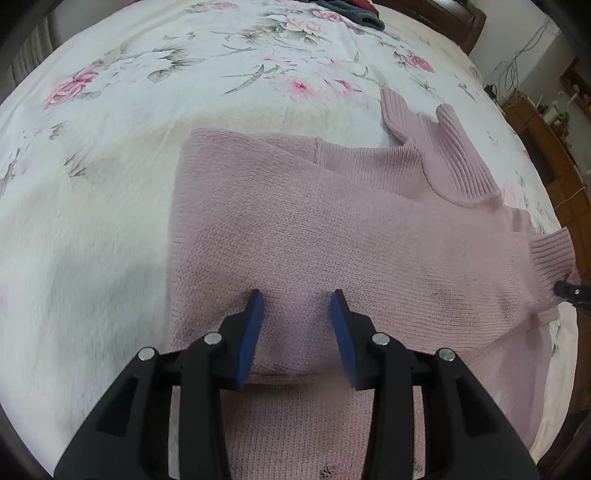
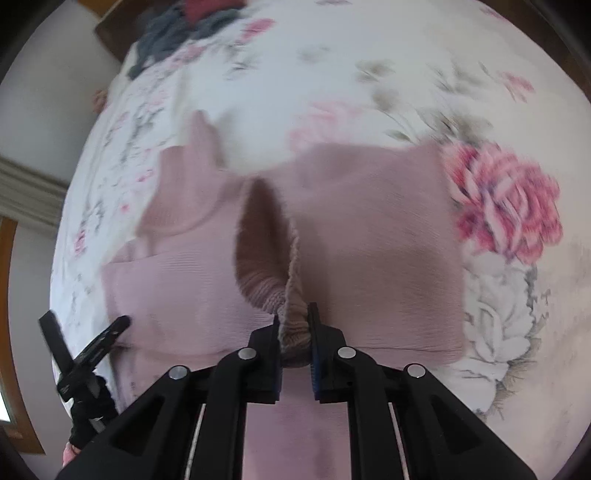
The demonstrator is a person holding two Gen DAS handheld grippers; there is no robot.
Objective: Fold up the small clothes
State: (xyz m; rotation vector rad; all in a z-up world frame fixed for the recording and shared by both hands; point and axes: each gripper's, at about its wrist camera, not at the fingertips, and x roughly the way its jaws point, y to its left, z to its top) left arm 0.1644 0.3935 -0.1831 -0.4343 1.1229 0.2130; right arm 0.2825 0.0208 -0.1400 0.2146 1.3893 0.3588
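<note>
A pink knit sweater (image 1: 332, 221) lies spread on a floral bedsheet (image 1: 110, 129), its ribbed collar (image 1: 454, 155) toward the right. My left gripper (image 1: 297, 299) is open, its blue pads (image 1: 255, 332) low over the sweater's body with the knit showing between them. In the right wrist view my right gripper (image 2: 294, 314) is shut on the ribbed cuff (image 2: 291, 317) of a sleeve, lifted over the sweater (image 2: 369, 240). The left gripper (image 2: 86, 325) shows at the lower left there. The right gripper's tip (image 1: 569, 290) shows at the sleeve cuff (image 1: 550, 254).
Dark grey and red clothes (image 1: 354, 13) are piled at the bed's far end, also blurred in the right wrist view (image 2: 173, 40). Wooden furniture with cables (image 1: 546, 140) stands beyond the bed's right edge. A wall and door frame (image 2: 26, 192) lie to the left.
</note>
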